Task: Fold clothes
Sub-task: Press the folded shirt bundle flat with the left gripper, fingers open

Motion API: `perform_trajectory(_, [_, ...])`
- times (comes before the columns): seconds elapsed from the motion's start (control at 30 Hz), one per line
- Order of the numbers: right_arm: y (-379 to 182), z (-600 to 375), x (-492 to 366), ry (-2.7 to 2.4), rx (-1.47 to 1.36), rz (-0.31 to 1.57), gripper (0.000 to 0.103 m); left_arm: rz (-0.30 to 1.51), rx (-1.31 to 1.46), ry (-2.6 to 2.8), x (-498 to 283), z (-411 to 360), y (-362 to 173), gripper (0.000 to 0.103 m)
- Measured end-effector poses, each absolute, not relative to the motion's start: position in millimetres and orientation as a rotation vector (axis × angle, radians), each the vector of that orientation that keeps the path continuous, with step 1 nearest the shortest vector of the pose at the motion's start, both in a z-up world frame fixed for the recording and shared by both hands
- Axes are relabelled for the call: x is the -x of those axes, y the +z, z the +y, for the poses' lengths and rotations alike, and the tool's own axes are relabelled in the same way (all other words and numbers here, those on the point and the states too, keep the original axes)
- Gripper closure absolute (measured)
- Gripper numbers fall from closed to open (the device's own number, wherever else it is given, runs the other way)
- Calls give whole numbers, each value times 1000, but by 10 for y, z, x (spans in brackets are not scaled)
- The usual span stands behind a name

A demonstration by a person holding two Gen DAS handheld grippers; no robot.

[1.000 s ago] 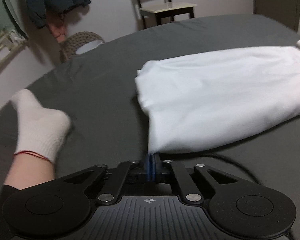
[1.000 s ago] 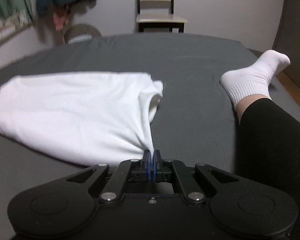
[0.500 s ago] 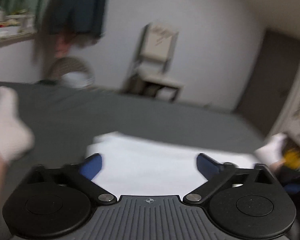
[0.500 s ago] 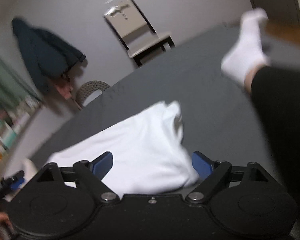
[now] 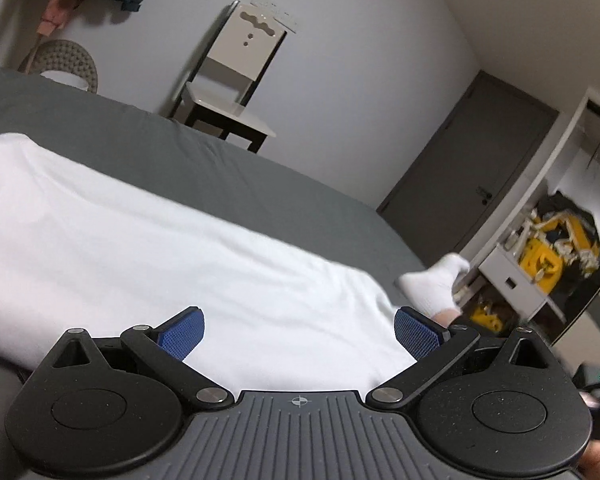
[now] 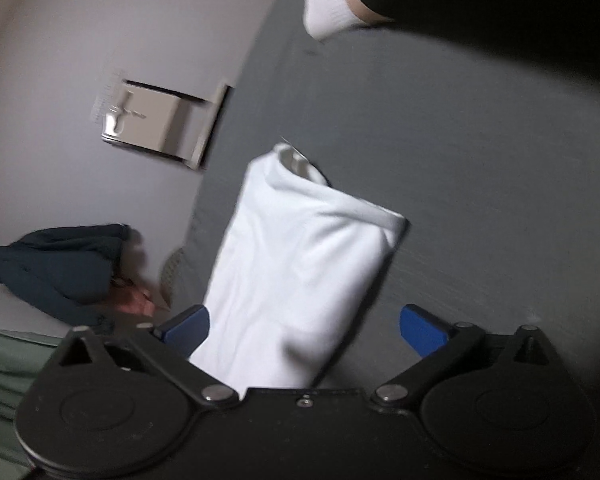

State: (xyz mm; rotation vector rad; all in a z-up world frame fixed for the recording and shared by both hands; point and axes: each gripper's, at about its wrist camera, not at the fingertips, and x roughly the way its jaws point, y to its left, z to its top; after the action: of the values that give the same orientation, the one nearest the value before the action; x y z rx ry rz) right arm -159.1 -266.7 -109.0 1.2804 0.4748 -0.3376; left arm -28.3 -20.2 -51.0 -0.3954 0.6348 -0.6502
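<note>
The bed [image 5: 228, 168], w/ a dark grey sheet, takes most of both views and carries the only garment visible. In the left wrist view it runs from 9 o'clock down to about 4 o'clock of the frame.

On it lies the white garment [image 5: 148, 248], prob. a T-shirt, already folded into a long narrow band. In the right wrist view the same white garment [image 6: 300, 264] sits at centre, going from 6 o'clock up toward 12, and its far end at 12 o'clock looks turned over into a soft rounded edge. So I judge the lengthwise folds as done. What is left, as far as I can see: at least one fold across, to bring the long band into a compact packet, and maybe some smoothing. The frames are blurred, so small wrinkles I cannot judge.

The left gripper [image 5: 300, 334] has its blue pads spread wide, nothing between them; the cloth is only seen behind and below. The right gripper [image 6: 304, 326] is spread wide also and carries nothing; the near end of the cloth shows beside its pad at 7 o'clock, but touching or not I cannot tell.

Smaller things: the person's foot in a white sock [image 5: 436, 284] at 3 o'clock, just beside the garment end, and a chair [image 5: 236, 92] by the wall at 12 o'clock.
</note>
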Motion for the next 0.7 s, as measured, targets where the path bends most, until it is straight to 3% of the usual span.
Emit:
perform_trajectory(0.2, [-1137, -2722, 1461, -314, -1220, 399, 0, 696, 549, -583, 186, -182, -826, 1])
perform_trajectory(0.47, [-1143, -2698, 1475, -306, -1209, 376, 0, 572, 546, -572, 213, -293, -570, 1])
perform_trajectory(0.7, [-1142, -2699, 1443, -344, -1226, 387, 0, 666, 596, -468, -56, -435, -799, 1])
